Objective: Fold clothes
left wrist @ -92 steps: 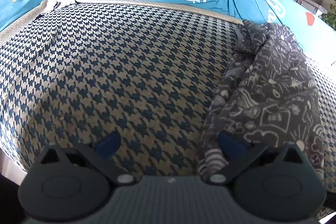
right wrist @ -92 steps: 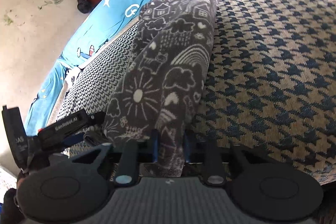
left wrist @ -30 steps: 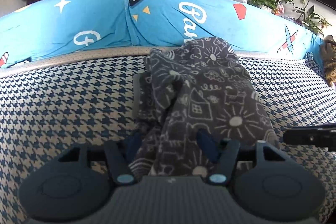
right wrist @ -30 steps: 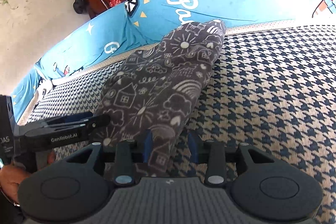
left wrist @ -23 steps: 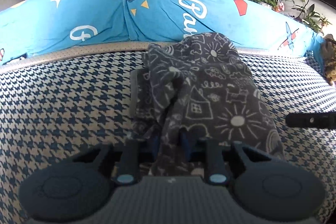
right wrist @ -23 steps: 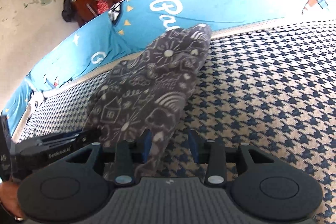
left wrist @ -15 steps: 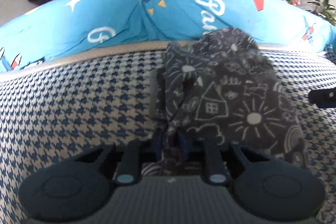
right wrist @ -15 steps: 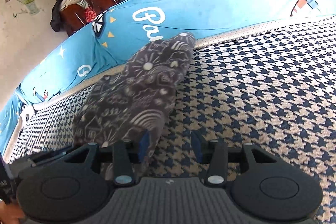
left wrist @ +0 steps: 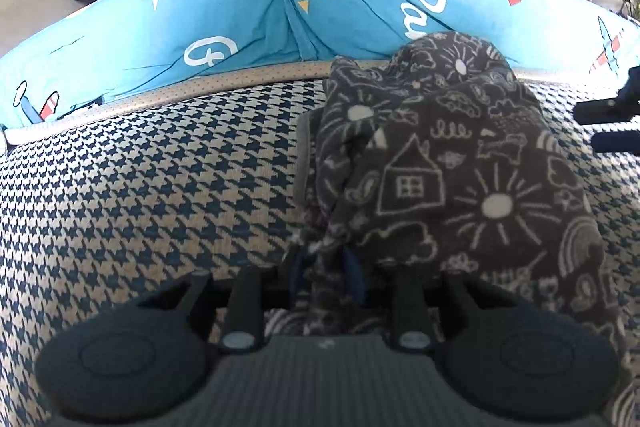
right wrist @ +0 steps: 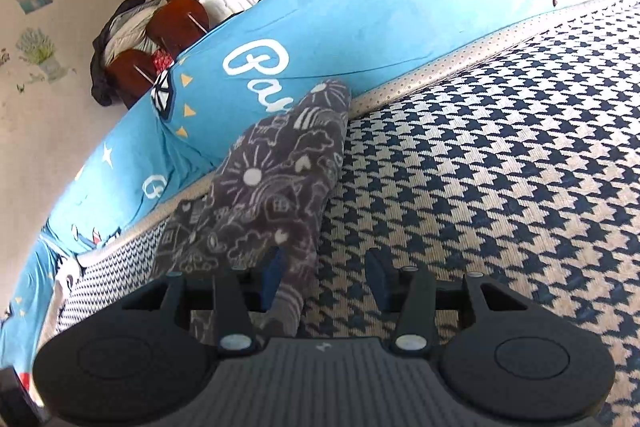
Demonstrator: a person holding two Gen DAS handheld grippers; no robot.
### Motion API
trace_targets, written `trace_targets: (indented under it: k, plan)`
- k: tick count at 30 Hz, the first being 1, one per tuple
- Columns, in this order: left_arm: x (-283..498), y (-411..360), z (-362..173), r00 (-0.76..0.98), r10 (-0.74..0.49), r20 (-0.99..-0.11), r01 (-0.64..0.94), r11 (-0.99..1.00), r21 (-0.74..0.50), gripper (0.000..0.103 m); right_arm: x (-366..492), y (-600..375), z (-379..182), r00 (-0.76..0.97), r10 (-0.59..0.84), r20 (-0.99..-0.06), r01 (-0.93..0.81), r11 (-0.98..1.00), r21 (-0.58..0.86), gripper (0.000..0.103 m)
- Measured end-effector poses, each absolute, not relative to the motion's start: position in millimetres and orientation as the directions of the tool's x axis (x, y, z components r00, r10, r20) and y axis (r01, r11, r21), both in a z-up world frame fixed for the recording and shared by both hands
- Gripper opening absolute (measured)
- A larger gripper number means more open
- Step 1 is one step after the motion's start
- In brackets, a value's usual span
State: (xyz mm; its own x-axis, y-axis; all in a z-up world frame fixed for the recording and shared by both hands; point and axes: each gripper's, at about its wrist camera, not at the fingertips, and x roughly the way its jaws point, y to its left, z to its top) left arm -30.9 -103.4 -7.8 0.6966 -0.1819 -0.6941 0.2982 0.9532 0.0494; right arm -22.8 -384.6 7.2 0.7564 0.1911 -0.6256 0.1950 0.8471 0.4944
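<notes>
Left tool (left wrist: 326,273) is clamped on a bunched near edge of the grey doodle-print garment (left wrist: 448,163); right tool (right wrist: 322,273) stands parted, gripping nothing, cloth brushing its left finger. Garment lies in a long strip on the houndstooth sofa seat (left wrist: 140,187), running back to the blue backrest (left wrist: 240,11). Judging mid-fold: next move needs both near corners held. Only the left view shows the pinch; the right view shows the strip's far end against the backrest.
</notes>
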Motion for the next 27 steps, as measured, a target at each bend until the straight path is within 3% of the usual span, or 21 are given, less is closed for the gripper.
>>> trace_targets:
  k: [4,11,13,15,27]
  plan:
    - [-31.8,-100.7,1.3,0.708,-0.182,-0.682,0.292,0.955,0.049,0.043,-9.4,-390.6,3.9,0.767,0.201,-0.609,0.201,0.826,0.527,0.046]
    - [-33.4,-94.8,12.1,0.709,-0.204,-0.674,0.270,0.963,-0.008,0.059,10.6,-401.0,-4.1,0.785,0.219,-0.580,0.205,0.791,0.577,0.046]
    - [-36.4,-94.5,16.0,0.717,-0.214,-0.663,0.270,0.963,-0.019,0.073,15.6,-404.0,-6.9,0.790,0.224,-0.571,0.204,0.781,0.590,0.046]
    - [-39.7,-95.0,19.4,0.726,-0.223,-0.650,0.274,0.962,-0.024,0.079,20.6,-406.9,-9.7,0.794,0.229,-0.562,0.204,0.772,0.603,0.046]
    - [-50.1,-105.9,19.0,0.719,-0.262,-0.644,0.344,0.939,0.002,0.086,59.0,-425.2,-29.9,0.817,0.230,-0.528,0.228,0.712,0.664,0.046]
